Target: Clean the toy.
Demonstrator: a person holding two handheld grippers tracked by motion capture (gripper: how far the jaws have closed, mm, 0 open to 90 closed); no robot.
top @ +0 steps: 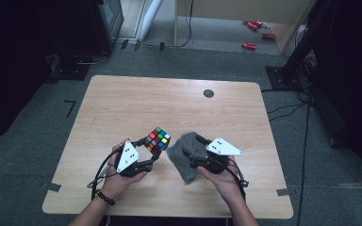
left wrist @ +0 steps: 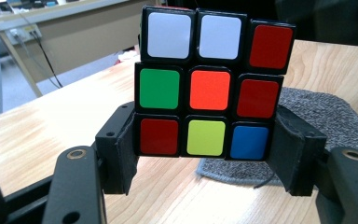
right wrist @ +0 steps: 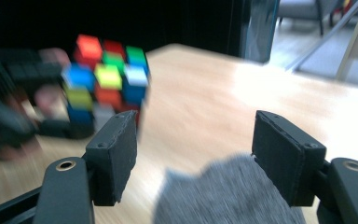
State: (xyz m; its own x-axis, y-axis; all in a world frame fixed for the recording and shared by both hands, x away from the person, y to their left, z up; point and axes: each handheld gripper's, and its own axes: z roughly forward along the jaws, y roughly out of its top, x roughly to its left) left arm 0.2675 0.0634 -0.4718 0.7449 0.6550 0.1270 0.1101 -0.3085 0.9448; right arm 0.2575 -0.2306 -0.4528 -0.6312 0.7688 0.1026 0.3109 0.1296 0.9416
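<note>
Wooden table (top: 122, 108): left tool (left wrist: 205, 154) clamps puzzle cube (left wrist: 209, 84), right tool (right wrist: 196, 154) gapes above grey cloth (right wrist: 233, 196).

No text, label, brand or number can be read here; the cube (left wrist: 213, 84) carries only plain colour stickers.

Right gripper (right wrist: 193, 154) jaws stand apart over the wooden table (right wrist: 223, 93), with a grey cloth (right wrist: 228, 196) low between them; contact with the pads is unclear. A blurred colour cube (right wrist: 105, 79) sits upper left, held by the other gripper (right wrist: 9, 116).
</note>
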